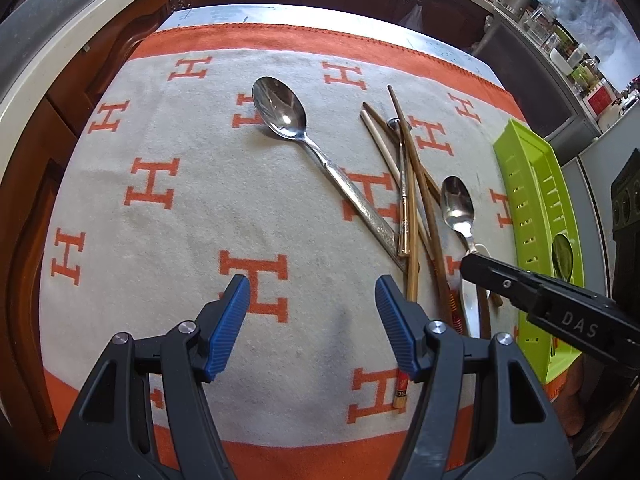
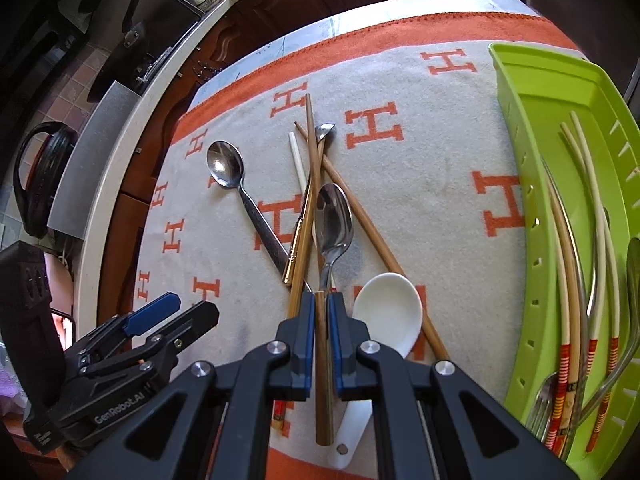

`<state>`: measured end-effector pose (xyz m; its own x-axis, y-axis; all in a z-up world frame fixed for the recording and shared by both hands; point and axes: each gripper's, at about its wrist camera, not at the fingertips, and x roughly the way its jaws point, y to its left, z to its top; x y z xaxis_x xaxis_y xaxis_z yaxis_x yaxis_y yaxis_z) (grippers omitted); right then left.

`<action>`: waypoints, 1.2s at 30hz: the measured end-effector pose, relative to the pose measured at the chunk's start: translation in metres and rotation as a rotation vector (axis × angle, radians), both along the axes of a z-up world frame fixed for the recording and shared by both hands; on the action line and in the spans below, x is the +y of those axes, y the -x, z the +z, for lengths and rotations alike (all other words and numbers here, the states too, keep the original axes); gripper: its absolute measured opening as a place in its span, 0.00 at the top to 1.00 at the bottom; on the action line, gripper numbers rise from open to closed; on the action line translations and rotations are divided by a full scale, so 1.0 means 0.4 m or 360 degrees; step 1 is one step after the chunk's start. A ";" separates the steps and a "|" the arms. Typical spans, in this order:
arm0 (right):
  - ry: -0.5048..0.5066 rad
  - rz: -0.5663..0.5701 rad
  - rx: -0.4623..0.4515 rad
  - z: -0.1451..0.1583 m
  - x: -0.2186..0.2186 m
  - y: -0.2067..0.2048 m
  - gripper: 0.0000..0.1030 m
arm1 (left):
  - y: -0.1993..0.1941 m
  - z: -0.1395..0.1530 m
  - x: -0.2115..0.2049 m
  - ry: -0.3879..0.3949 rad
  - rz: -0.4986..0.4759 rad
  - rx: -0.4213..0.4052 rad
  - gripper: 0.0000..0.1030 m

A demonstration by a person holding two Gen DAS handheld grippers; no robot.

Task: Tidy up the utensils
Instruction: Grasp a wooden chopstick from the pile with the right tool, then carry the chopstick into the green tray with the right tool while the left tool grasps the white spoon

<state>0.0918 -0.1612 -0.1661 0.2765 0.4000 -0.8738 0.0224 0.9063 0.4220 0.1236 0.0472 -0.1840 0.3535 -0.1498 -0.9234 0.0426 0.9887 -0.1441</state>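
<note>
Right gripper (image 2: pixel 320 312), jaws pressed together on a brown wooden chopstick (image 2: pixel 323 368), gripped near its thick end, which projects back toward the camera. Left gripper (image 1: pixel 312 300), jaws spread wide and empty, hovering over a bare part of the grey-and-orange H-patterned cloth (image 1: pixel 192 216).

Green slotted tray (image 2: pixel 520 208) at the right edge of the cloth, already holding several pale chopsticks with red-banded ends (image 2: pixel 600 264), a fork (image 2: pixel 540 404) and other metal cutlery, partly cut off by the frame edge.

Remaining on the cloth, in a loose crossed pile left of the tray: large steel spoon (image 1: pixel 280 108) with patterned handle; smaller steel spoon (image 2: pixel 334 220), its handle running in toward the closed jaws, contact with them not determinable; white ceramic soup spoon (image 2: pixel 388 316); gold-toned slim utensil (image 2: pixel 298 248); white chopstick (image 2: pixel 298 160); two further brown chopsticks (image 2: pixel 360 212).

Judged state of task: partly complete. Sorting into the tray begun, roughly half of the pieces still outside it. Step in hand: lifting the pinched chopstick out of the pile for transfer to the tray. Risk: neighbouring pieces dragged along, since several overlap.
</note>
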 end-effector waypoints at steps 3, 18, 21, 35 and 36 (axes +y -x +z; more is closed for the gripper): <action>-0.0048 -0.0006 -0.0015 0.013 -0.016 0.012 0.94 | 0.005 0.004 -0.008 0.0004 -0.0005 -0.0007 0.40; 0.0050 -0.0241 -0.0236 0.130 -0.210 0.134 0.93 | 0.029 0.019 -0.192 0.0089 -0.0238 0.0031 0.40; 0.0155 -0.0317 -0.0245 0.133 -0.273 0.159 0.93 | 0.027 0.004 -0.237 0.0091 -0.0280 0.0029 0.40; 0.0241 -0.0286 -0.0146 0.073 -0.348 0.186 0.92 | -0.014 -0.024 -0.317 0.0126 -0.0438 -0.0090 0.46; 0.0236 -0.0287 -0.0152 0.073 -0.349 0.186 0.92 | -0.017 -0.027 -0.317 0.0138 -0.0450 -0.0090 0.48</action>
<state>0.0172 -0.3010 -0.1370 0.4158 0.2058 -0.8859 0.1560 0.9435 0.2924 0.1303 -0.0794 -0.1948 0.3372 -0.3268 -0.8829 0.3246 0.9207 -0.2167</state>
